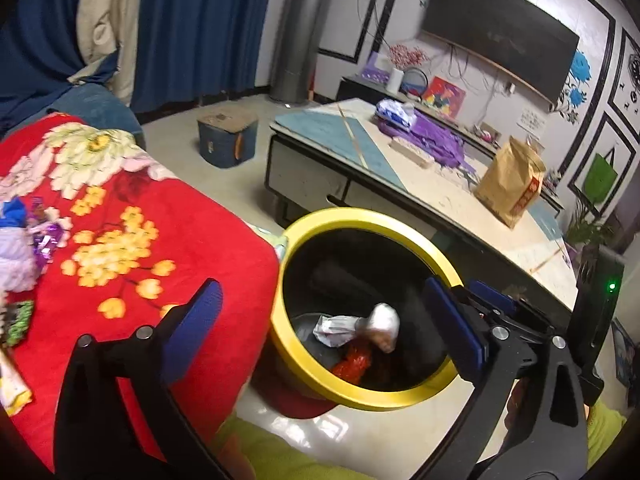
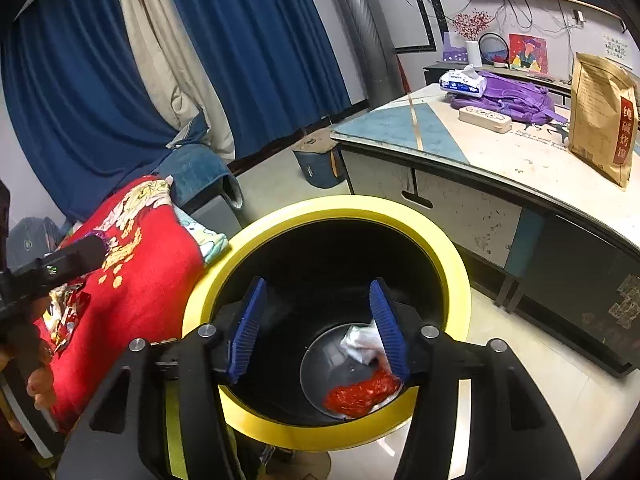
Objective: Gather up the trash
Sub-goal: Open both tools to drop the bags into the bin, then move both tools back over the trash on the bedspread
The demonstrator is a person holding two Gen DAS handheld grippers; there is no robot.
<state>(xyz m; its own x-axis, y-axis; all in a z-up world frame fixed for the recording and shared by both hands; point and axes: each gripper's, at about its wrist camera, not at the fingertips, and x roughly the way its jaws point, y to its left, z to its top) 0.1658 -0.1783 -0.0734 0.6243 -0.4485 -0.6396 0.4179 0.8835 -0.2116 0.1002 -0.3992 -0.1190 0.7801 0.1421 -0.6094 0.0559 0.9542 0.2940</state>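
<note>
Bin (image 2: 448, 248), yellow rim: red wrapper (image 2: 360, 394) inside. Left gripper (image 1: 320, 328), right gripper (image 2: 318, 328): both released, empty. Counter (image 2: 500, 152) at 2 o'clock; red blanket (image 1: 180, 232) at 9.

A red floral blanket (image 1: 168, 220) carries crumpled purple and white wrappers (image 1: 28, 240); the yellow-rimmed black bin (image 1: 320, 216) stands on pale floor (image 1: 384, 436).

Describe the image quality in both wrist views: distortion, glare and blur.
Left wrist view: strong fisheye bending, with the table edge curved, dark corners, and glare on the floor by the bin. Right wrist view: same bending and dark corners; the trash inside the bin looks soft, and the floor shines at right.
</note>
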